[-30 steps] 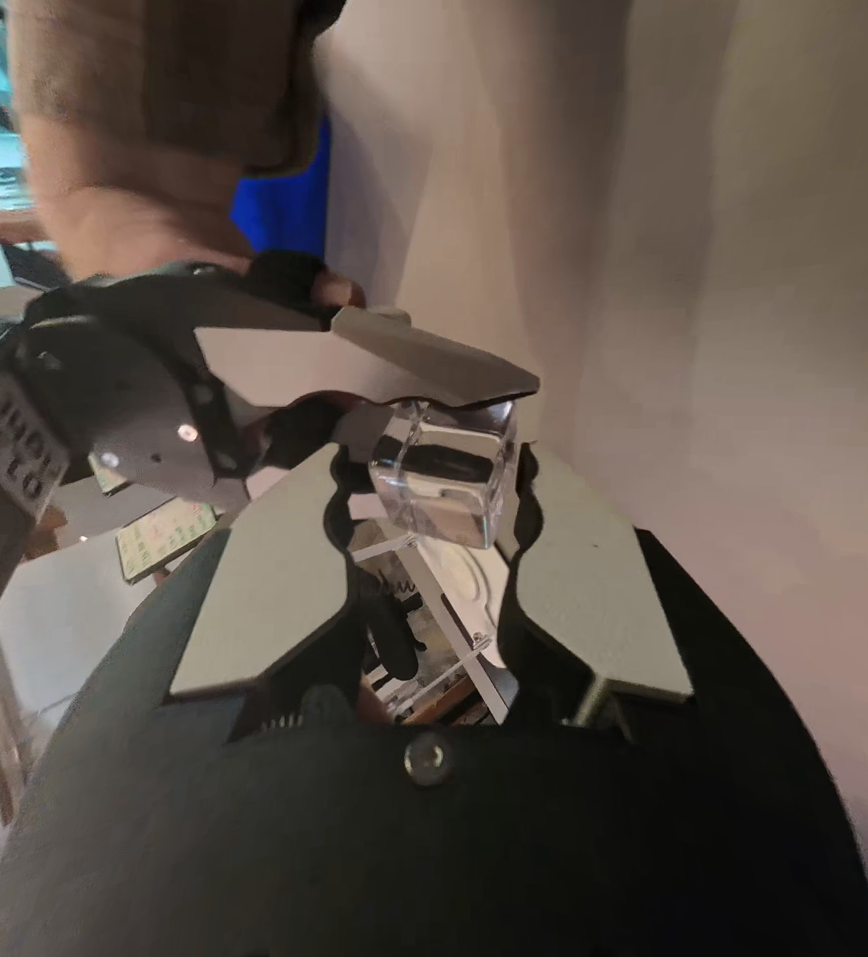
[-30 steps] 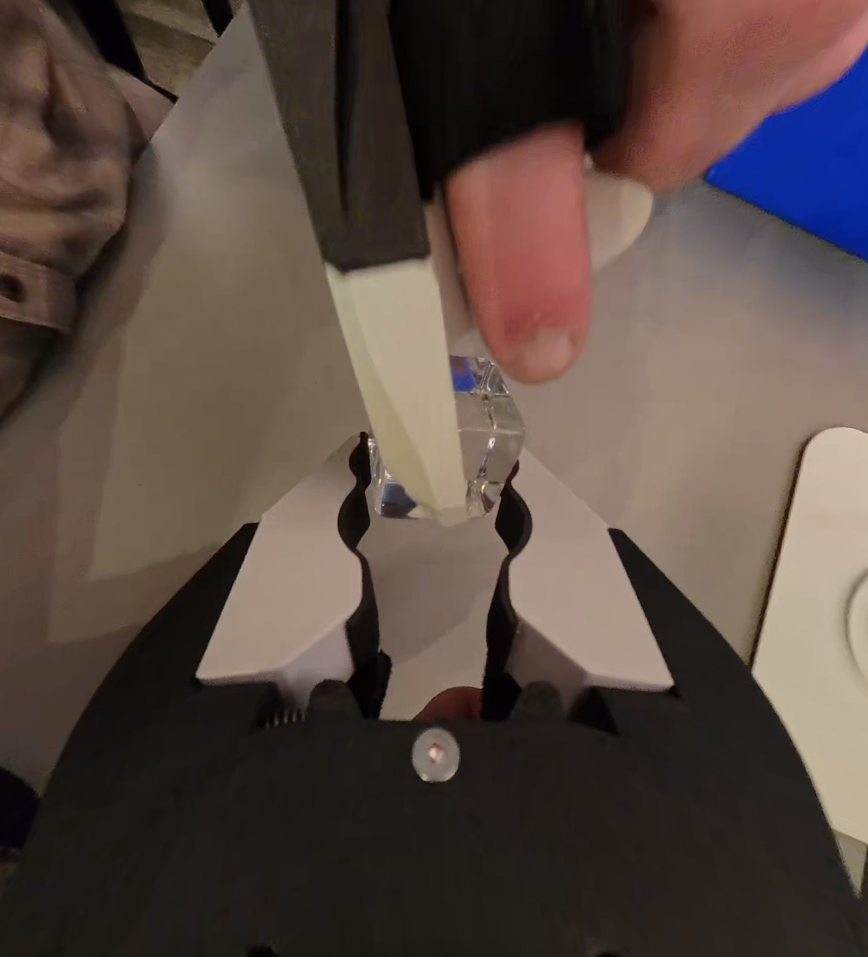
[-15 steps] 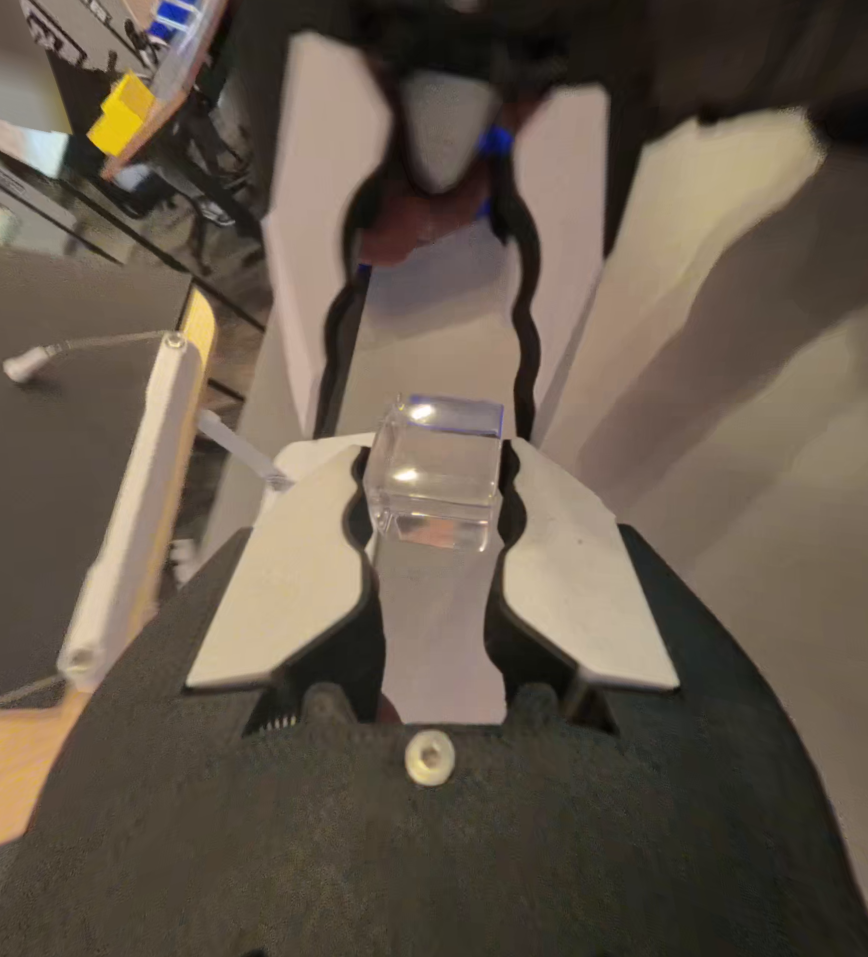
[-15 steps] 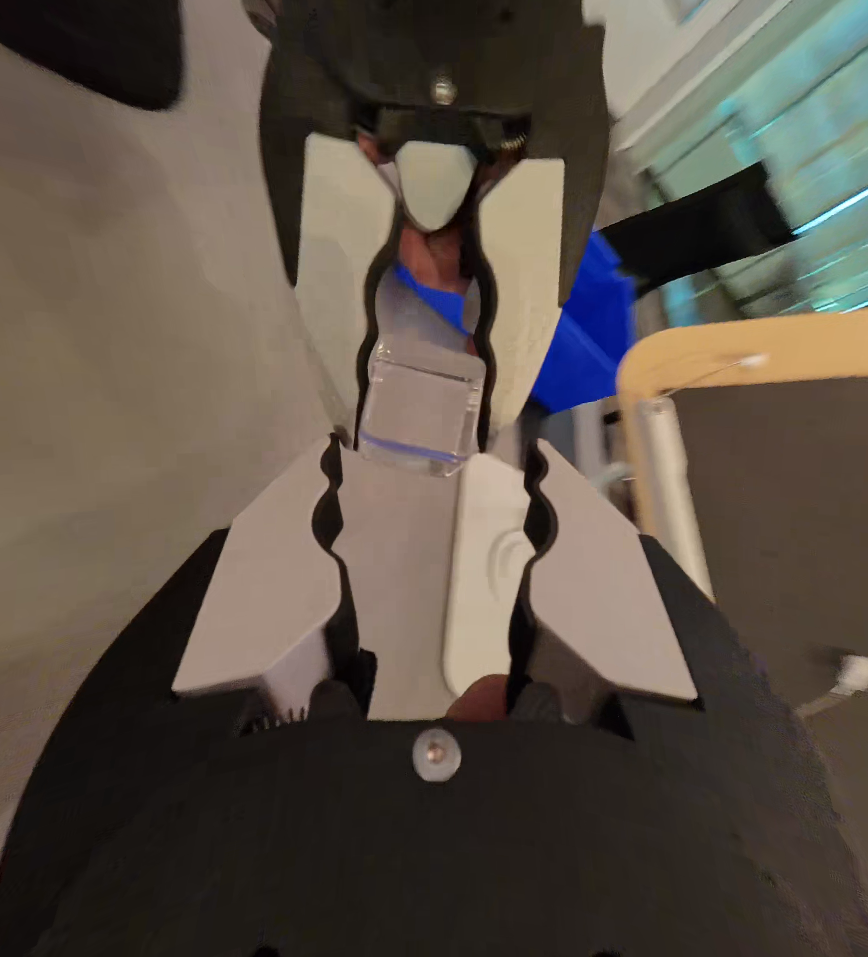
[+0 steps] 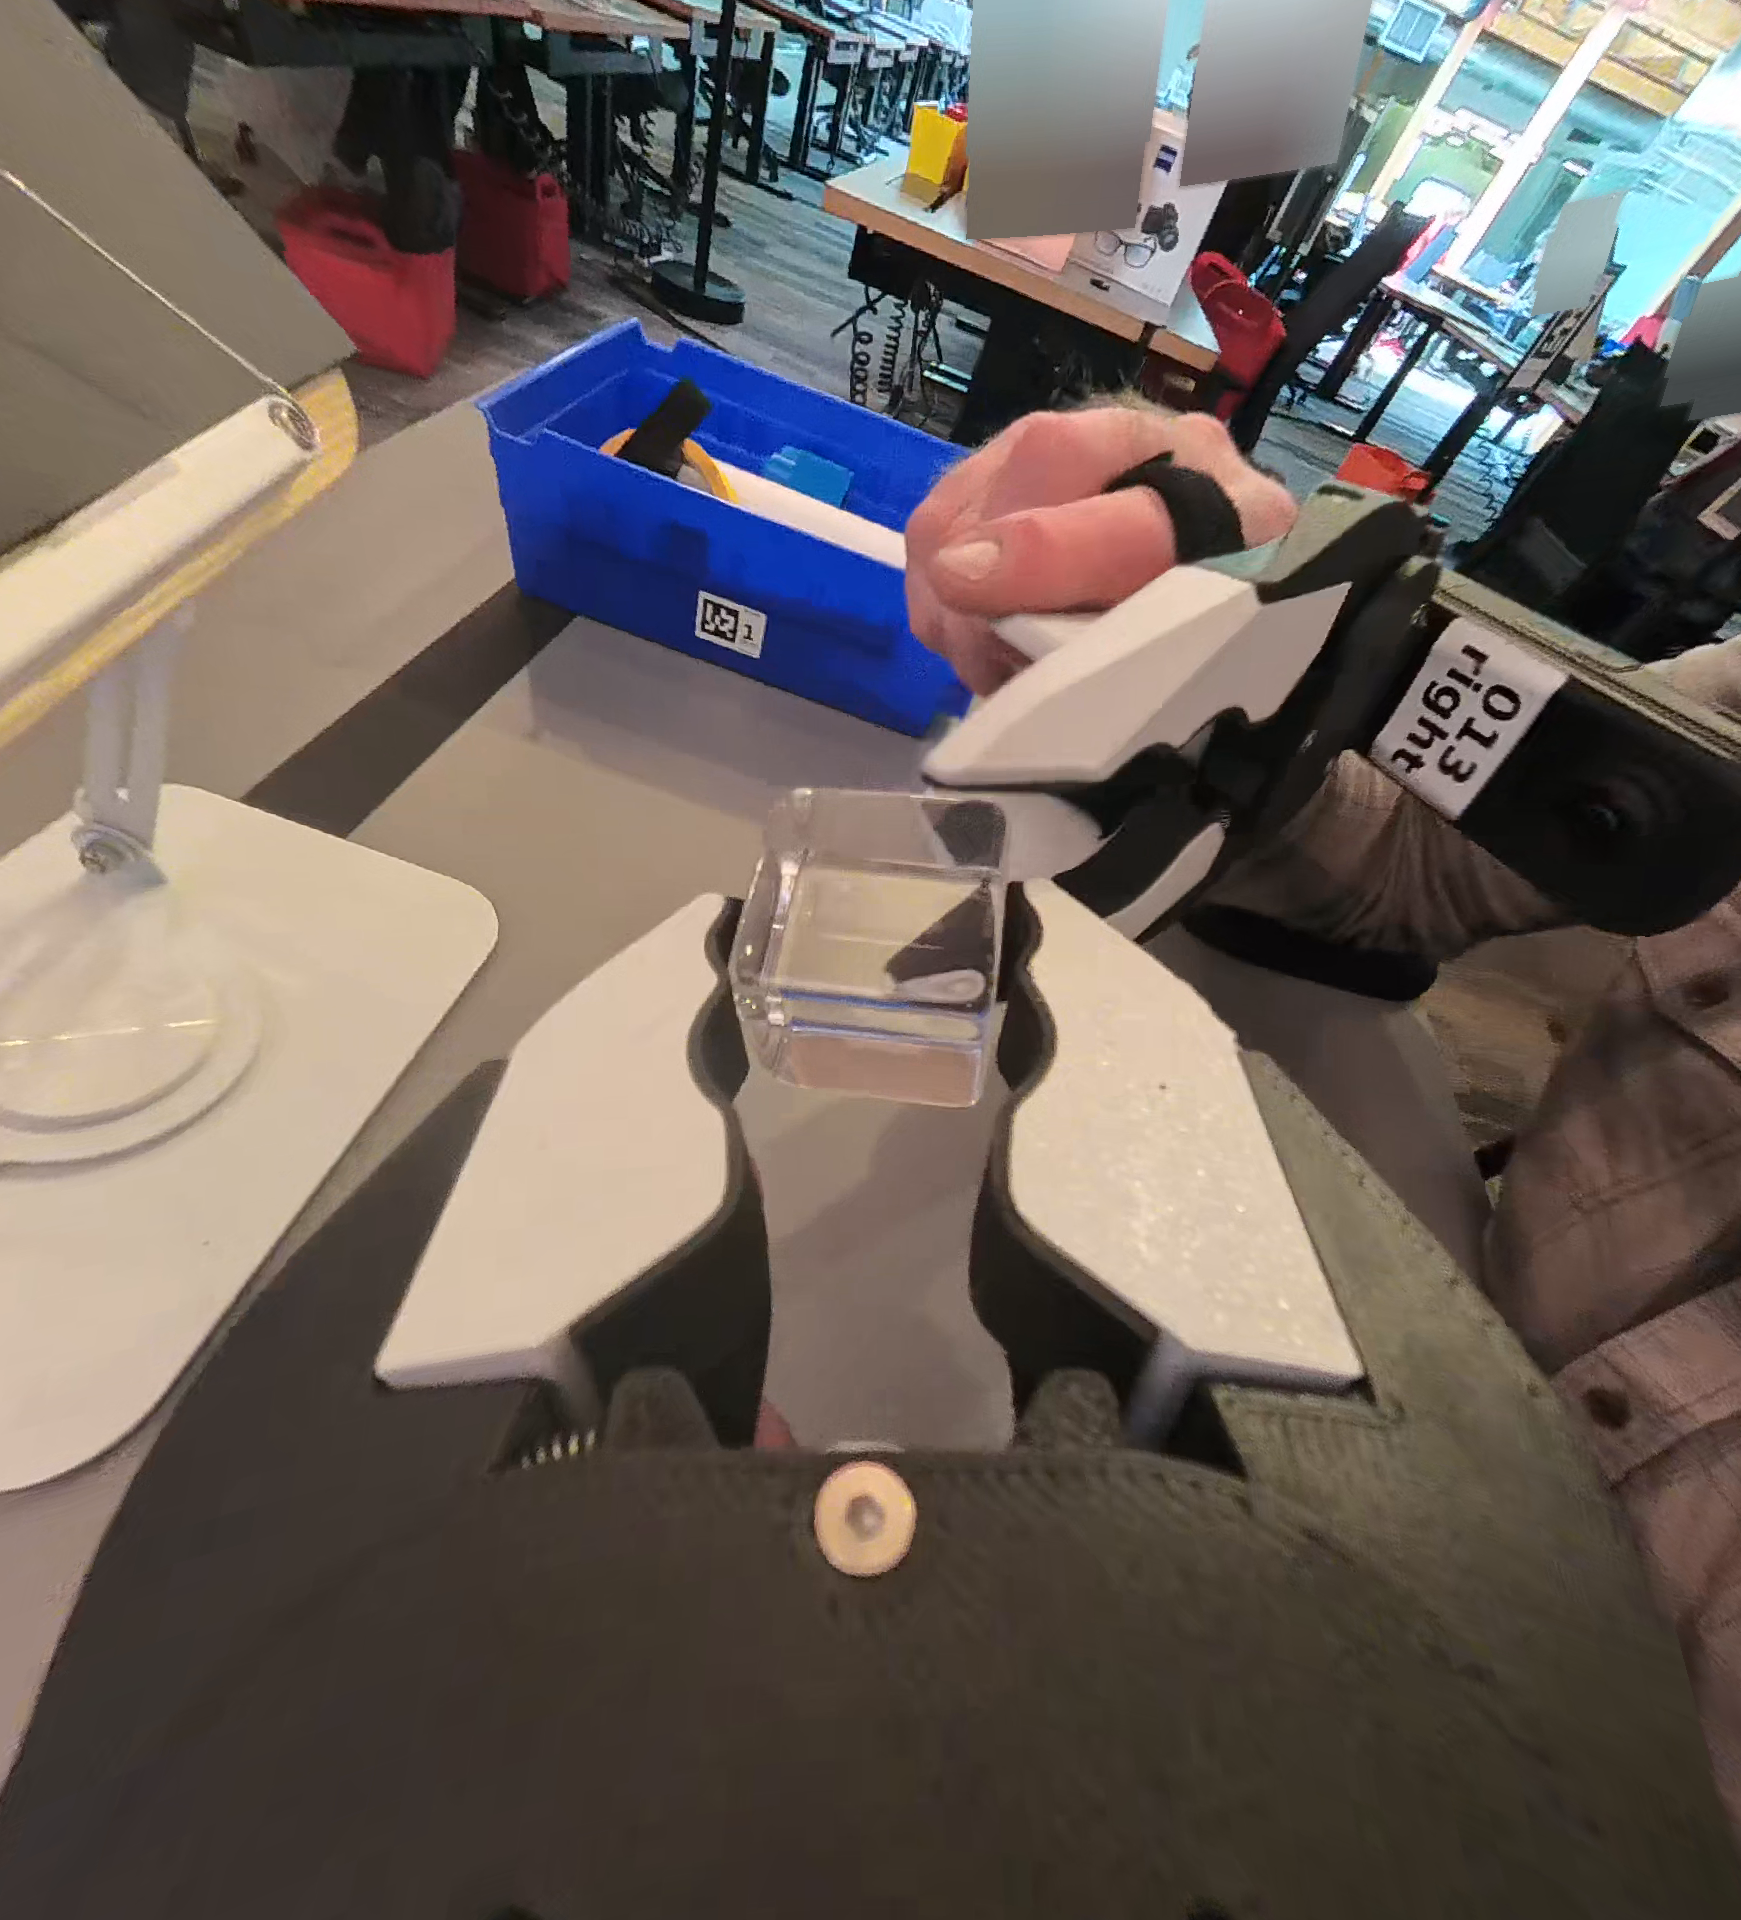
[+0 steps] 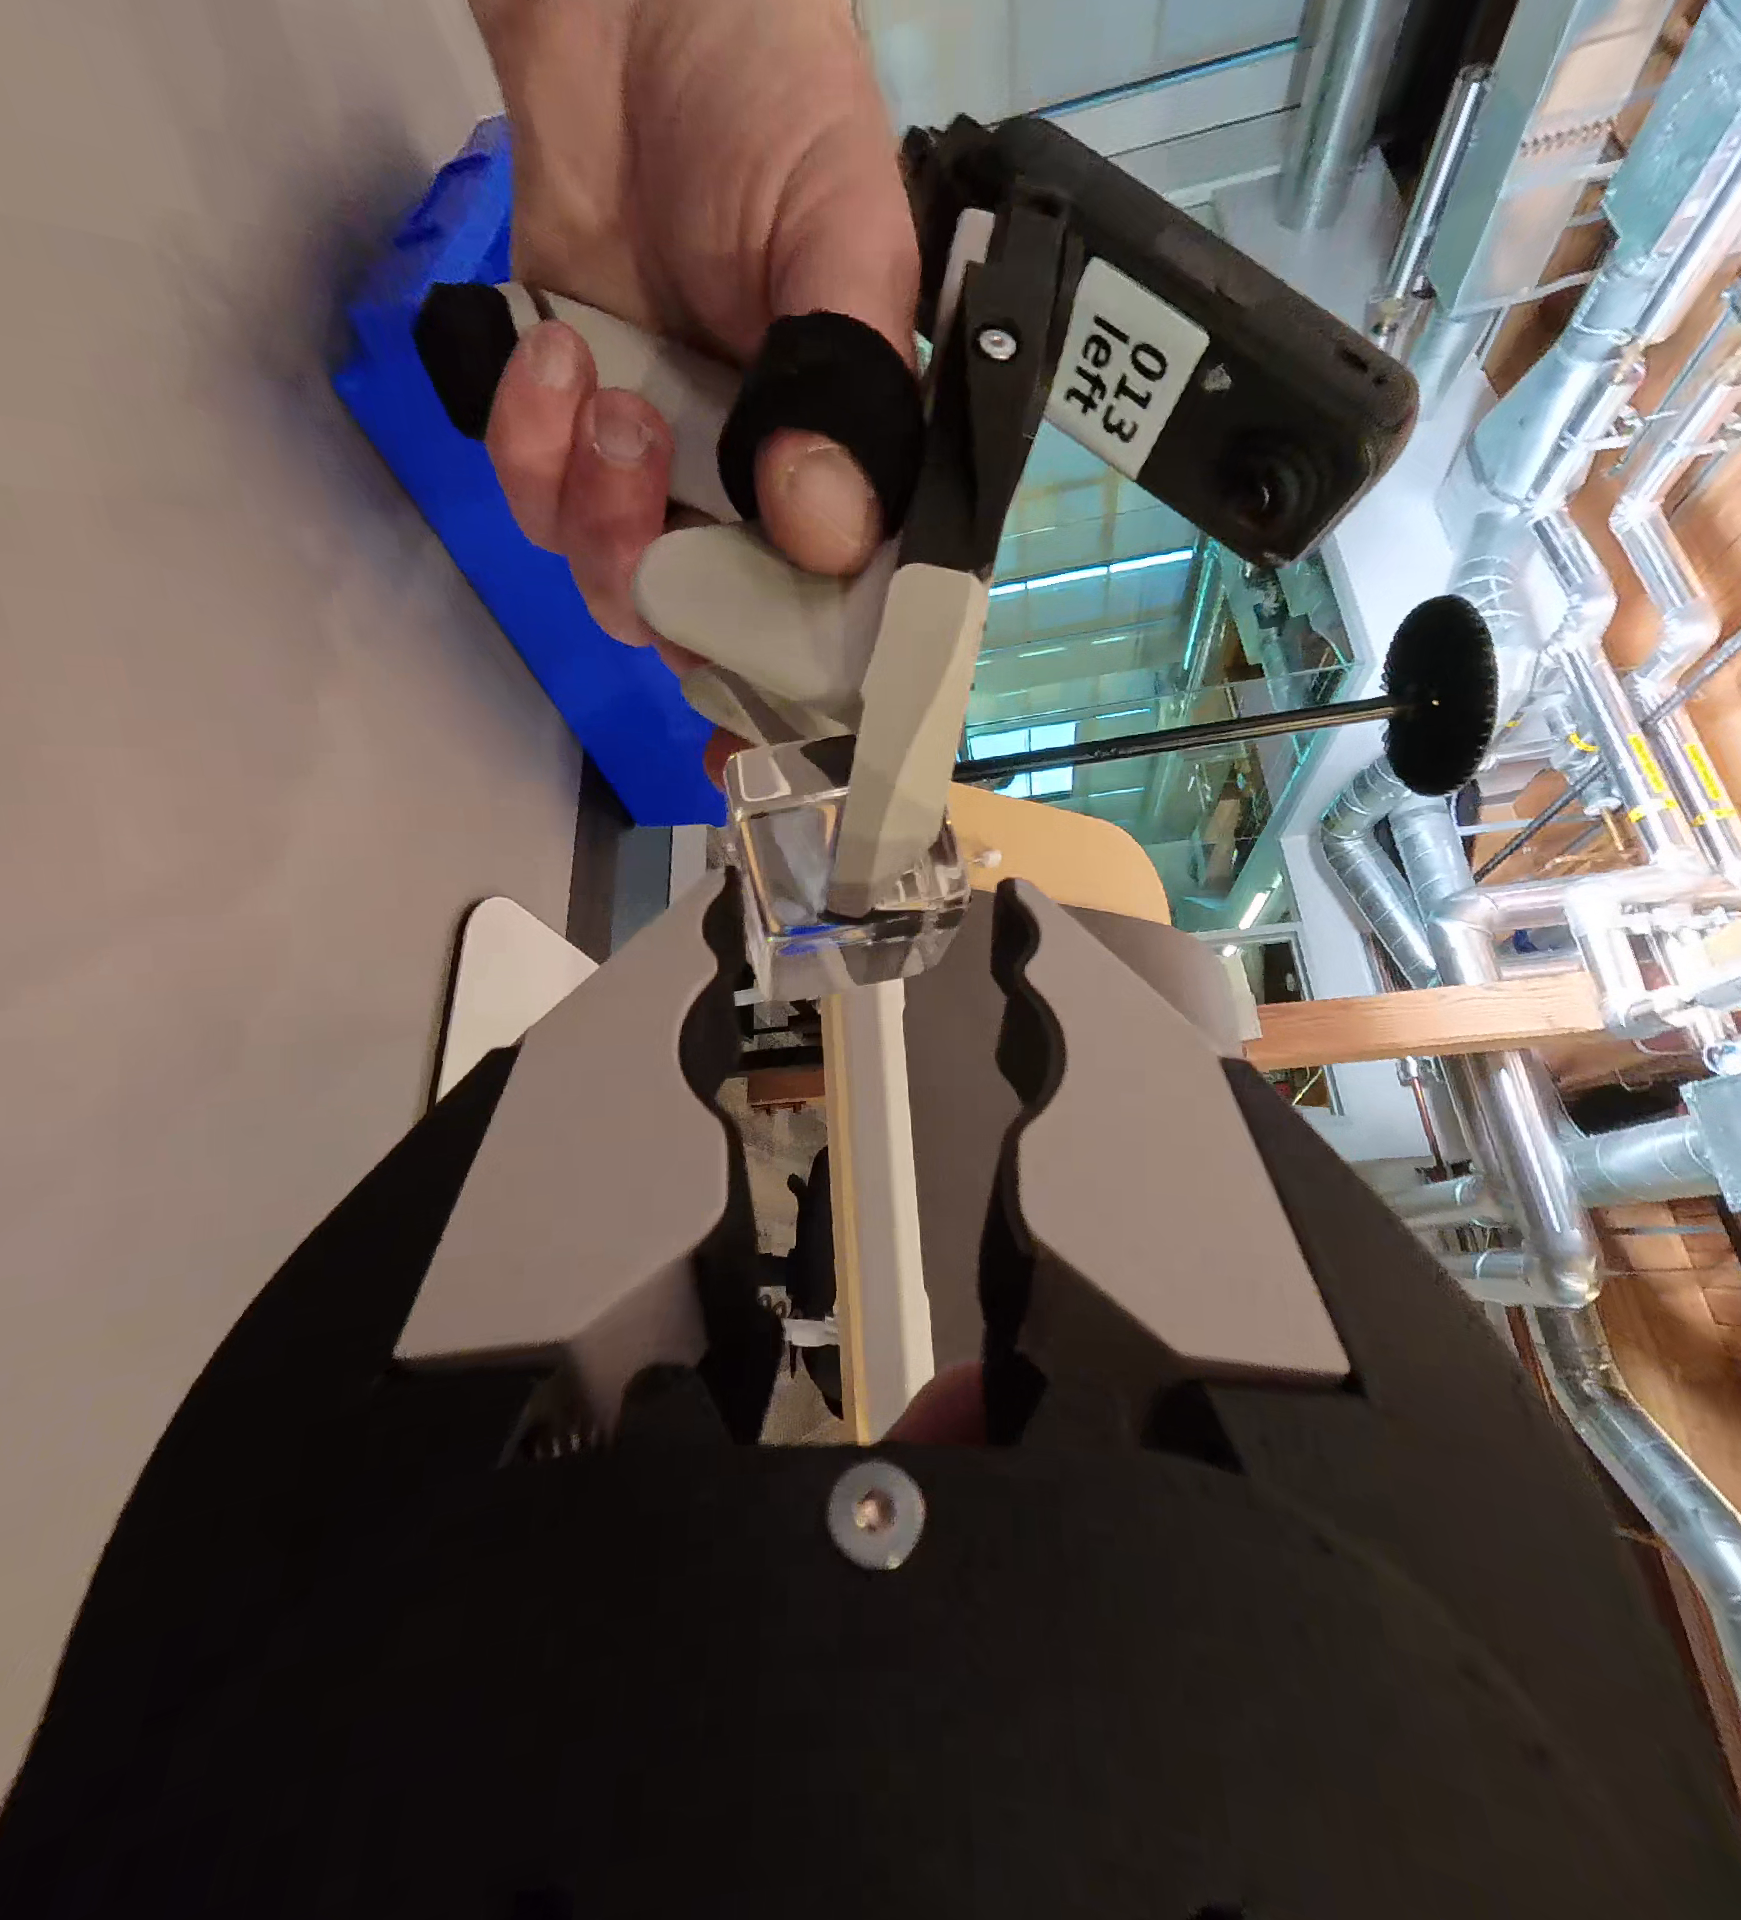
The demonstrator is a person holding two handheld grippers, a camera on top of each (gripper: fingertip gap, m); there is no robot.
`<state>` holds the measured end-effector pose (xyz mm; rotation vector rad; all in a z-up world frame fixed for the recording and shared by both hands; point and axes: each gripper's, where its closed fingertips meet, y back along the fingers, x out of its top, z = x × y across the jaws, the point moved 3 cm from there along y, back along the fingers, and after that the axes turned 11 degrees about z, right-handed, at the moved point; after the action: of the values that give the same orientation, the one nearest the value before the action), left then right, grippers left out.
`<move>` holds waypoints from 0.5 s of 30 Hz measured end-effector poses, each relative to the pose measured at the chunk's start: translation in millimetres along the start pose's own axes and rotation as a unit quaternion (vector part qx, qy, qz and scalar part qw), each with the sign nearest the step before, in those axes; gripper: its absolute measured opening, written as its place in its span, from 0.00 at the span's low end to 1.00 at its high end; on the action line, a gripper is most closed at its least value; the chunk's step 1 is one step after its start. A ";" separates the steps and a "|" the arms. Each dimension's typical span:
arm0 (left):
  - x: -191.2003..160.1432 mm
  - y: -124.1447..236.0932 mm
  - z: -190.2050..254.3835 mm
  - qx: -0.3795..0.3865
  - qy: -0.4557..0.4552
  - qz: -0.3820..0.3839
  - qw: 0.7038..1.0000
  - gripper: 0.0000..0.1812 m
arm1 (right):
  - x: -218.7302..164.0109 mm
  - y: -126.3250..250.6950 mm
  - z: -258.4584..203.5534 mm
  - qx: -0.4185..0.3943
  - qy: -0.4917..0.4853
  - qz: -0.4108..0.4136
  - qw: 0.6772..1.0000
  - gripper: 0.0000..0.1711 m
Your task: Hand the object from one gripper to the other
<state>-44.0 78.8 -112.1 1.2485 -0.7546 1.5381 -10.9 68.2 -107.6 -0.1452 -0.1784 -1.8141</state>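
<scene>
A clear plastic cube [image 5: 866, 966] sits clamped between the tips of my left gripper [image 5: 871, 925], which is shut on it above the grey table. My right gripper [image 5: 1011, 810] comes in from the right, jaws apart, its tips at the cube's far right corner. In the right wrist view the cube [image 6: 783, 883] lies between the tips of my right gripper [image 6: 850, 914], close to the left tip with a small gap at the right one. The left gripper's fingers [image 6: 897, 790] reach down over the cube there, seen edge-on and held by a hand.
A blue bin [image 5: 720, 540] with several items stands at the table's far edge. A white stand base [image 5: 170, 1091] with a tilted panel sits at the left. A plaid sleeve [image 5: 1676, 1091] fills the right side. Bare grey table [image 5: 585, 790] lies beneath. Both grippers' tips are close together, under 4 cm apart.
The cube has stayed in my left gripper. My right gripper, which faced it head-on half a second ago, now sits beside it at an angle with its open tips around the cube.
</scene>
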 end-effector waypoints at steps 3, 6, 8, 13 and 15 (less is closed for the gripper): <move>-4.6 1.2 3.0 -0.026 0.013 -0.023 0.999 0.25 | 3.9 -0.4 -5.1 0.016 -0.005 0.013 1.000 0.23; -7.3 1.0 2.6 -0.031 0.016 -0.035 0.999 0.25 | 4.0 -1.2 -7.9 0.024 -0.011 0.015 1.000 0.23; -8.8 -0.9 3.3 -0.029 0.012 -0.042 0.999 0.25 | 1.3 -3.7 -10.6 0.031 -0.017 0.002 0.999 0.24; -15.2 -9.0 6.9 -0.022 0.012 -0.070 0.997 0.25 | -3.3 -5.3 -18.1 0.051 -0.002 -0.019 0.999 0.25; -15.5 -10.0 7.4 -0.024 0.015 -0.072 0.997 0.25 | -3.4 -4.5 -18.0 0.054 -0.014 -0.017 0.998 0.25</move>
<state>-32.2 70.8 -125.9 1.2155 -0.6632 1.4113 -14.5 68.9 -126.1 -0.0918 -0.3006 -1.8330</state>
